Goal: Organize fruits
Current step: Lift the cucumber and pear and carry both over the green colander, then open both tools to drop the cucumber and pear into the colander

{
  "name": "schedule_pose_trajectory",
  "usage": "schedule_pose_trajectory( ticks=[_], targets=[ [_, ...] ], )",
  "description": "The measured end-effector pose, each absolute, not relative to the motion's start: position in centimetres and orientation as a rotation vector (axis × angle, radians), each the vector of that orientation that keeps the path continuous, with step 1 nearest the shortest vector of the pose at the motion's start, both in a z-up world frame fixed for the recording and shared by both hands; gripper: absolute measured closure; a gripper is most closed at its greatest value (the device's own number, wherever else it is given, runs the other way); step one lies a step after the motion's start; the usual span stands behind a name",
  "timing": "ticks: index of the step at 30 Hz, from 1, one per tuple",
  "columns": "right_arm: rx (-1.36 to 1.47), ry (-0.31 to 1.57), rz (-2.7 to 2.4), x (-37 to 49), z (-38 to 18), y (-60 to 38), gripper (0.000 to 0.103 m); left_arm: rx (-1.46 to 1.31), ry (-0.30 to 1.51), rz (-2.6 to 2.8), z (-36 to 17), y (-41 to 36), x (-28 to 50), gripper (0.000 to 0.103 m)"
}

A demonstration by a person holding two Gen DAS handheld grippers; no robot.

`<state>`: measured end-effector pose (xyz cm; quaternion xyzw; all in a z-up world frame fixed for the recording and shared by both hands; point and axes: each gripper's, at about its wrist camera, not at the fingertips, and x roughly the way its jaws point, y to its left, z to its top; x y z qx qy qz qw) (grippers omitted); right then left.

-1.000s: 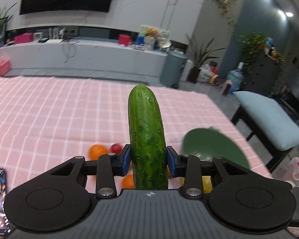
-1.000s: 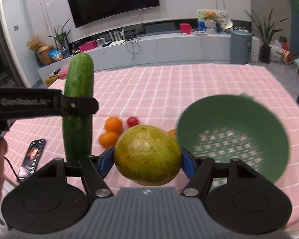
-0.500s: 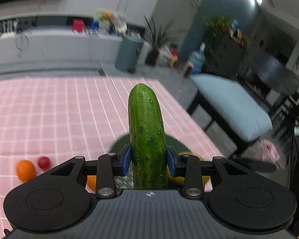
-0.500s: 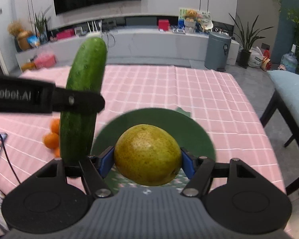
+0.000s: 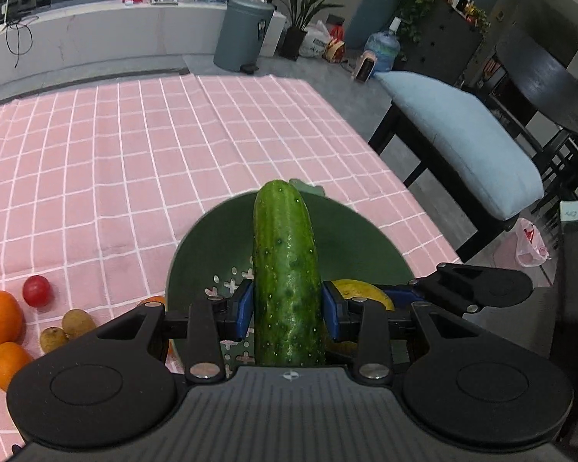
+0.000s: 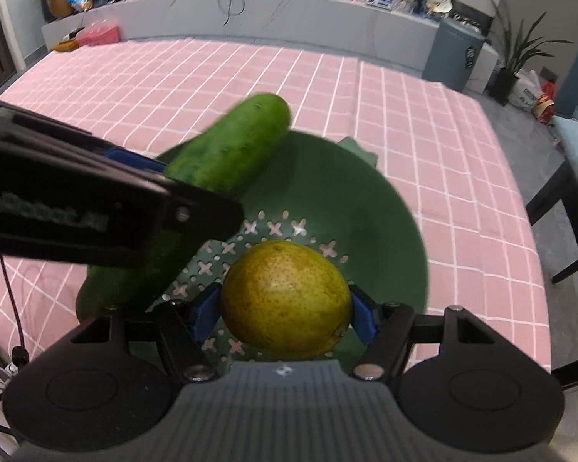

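Note:
My left gripper [image 5: 288, 310] is shut on a green cucumber [image 5: 285, 269] and holds it over the green perforated bowl [image 5: 212, 246]. My right gripper [image 6: 285, 313] is shut on a yellow-green pear [image 6: 285, 300], also above the bowl [image 6: 366, 208]. The cucumber [image 6: 231, 150] and the left gripper cross the left of the right wrist view. The pear [image 5: 362, 288] and the right gripper show just right of the cucumber in the left wrist view.
On the pink checked tablecloth [image 5: 115, 154] left of the bowl lie two oranges [image 5: 0, 315], a red tomato [image 5: 36, 290] and two kiwis [image 5: 77, 323]. A cushioned bench [image 5: 462, 142] stands past the table's right edge.
Both grippers have swung right and tilted down over the green bowl, carrying the cucumber and the pear. The bowl now fills the view under both.

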<state>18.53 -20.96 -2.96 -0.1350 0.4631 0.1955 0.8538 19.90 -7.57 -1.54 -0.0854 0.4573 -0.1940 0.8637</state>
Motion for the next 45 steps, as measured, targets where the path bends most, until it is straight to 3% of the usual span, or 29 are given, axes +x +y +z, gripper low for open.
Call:
schedule_pose_trajectory(
  ticks=[19,26,32,35,45],
  targets=[
    [-0.472,1.063,0.463,19.5,-5.3,-19.8,0.038,-0.054,1.038,-0.421,-4.5,-9.5,21.2,0.062],
    [-0.522,1.083,0.469,20.0,-5.2,-19.4,0.035,-0.023,1.067,-0.420,-5.0,-9.8,21.3,0.057],
    [-0.541,1.053,0.440,19.5,-4.2,-20.2,0.026,-0.072,1.033,-0.430,-3.9,-9.2,20.7,0.042],
    [-0.538,1.011,0.420,19.0,-2.9,-20.4,0.019,-0.076,0.999,-0.424,-2.7,-8.8,20.1,0.041],
    [-0.466,0.816,0.356,15.2,0.9,-19.9,0.017,-0.089,0.854,-0.392,1.9,-6.3,16.9,0.040]
  ],
)
